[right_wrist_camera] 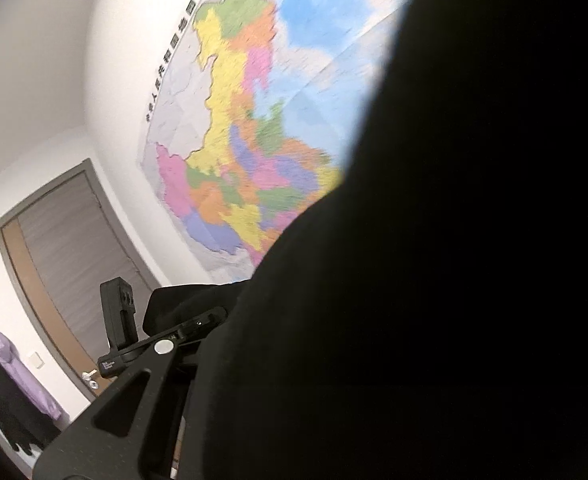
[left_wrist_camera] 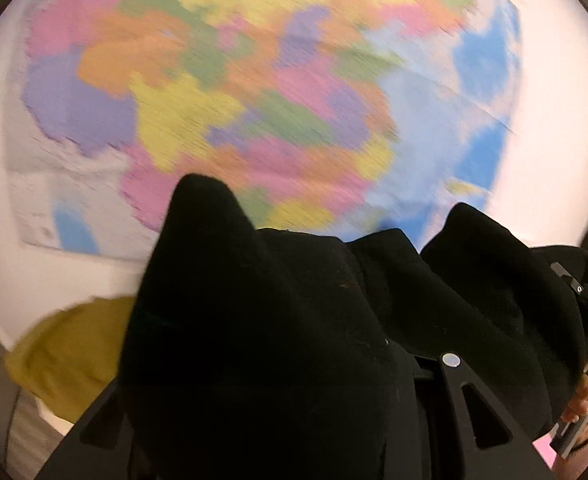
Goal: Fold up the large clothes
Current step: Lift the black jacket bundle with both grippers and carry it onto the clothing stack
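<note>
Black garment (left_wrist_camera: 294, 320) pinched by left gripper (left_wrist_camera: 277, 360) | right gripper (right_wrist_camera: 221, 344) pinching it | wall map (left_wrist_camera: 253, 100) ahead

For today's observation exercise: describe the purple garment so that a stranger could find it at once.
Start at the big colourful wall map, then drop to the grey wooden door at its lower left. Left of the door hangs the soft purple garment, the only lilac thing there, beside darker black fabric.

Bright, even indoor light; motion-blurred wall map (left_wrist_camera: 253, 92); fisheye bending and dark corners.
</note>
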A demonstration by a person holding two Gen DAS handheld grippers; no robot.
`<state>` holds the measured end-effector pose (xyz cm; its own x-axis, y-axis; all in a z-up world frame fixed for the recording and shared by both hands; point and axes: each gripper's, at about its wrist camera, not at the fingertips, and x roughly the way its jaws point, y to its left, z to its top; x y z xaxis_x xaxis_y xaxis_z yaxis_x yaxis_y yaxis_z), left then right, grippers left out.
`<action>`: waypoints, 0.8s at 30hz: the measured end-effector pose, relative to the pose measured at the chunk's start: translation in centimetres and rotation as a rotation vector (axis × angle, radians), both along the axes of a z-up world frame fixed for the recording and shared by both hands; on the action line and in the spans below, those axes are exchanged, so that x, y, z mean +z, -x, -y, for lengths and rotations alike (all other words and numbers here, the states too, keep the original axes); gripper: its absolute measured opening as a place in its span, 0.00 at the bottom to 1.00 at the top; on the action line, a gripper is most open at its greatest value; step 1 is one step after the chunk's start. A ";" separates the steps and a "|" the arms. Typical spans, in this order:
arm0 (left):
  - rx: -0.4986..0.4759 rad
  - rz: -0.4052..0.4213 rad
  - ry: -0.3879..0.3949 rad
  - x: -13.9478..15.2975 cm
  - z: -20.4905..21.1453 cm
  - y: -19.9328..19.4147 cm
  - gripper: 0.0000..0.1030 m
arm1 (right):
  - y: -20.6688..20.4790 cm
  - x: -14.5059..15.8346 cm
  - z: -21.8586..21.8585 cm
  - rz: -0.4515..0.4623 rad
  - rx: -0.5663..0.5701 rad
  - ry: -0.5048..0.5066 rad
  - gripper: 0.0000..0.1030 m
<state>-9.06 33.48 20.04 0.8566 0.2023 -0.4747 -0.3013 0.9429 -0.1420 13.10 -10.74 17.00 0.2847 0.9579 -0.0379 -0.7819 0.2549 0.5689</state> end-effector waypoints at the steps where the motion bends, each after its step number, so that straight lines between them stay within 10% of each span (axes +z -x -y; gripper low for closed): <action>1: 0.034 0.008 -0.010 0.5 -1.4 0.4 0.29 | -0.2 0.2 -1.2 0.006 0.015 -0.003 0.15; 14: 0.495 -0.047 -0.148 0.1 -21.3 1.3 0.29 | -0.9 -3.8 -24.7 0.080 0.193 0.064 0.16; 20: 0.612 -0.271 -0.017 -11.9 -30.6 2.6 0.30 | -0.7 -15.5 -31.7 -0.109 0.329 0.327 0.29; 24: 0.635 -0.301 0.098 -18.1 -33.2 4.7 0.35 | -0.9 -17.4 -29.3 -0.105 0.375 0.338 0.45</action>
<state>-13.75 66.67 1.94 0.4163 0.5635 -0.7135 -0.8279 0.5594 -0.0412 14.04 18.55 -0.43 -0.0978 0.9226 -0.3731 -0.7977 0.1515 0.5837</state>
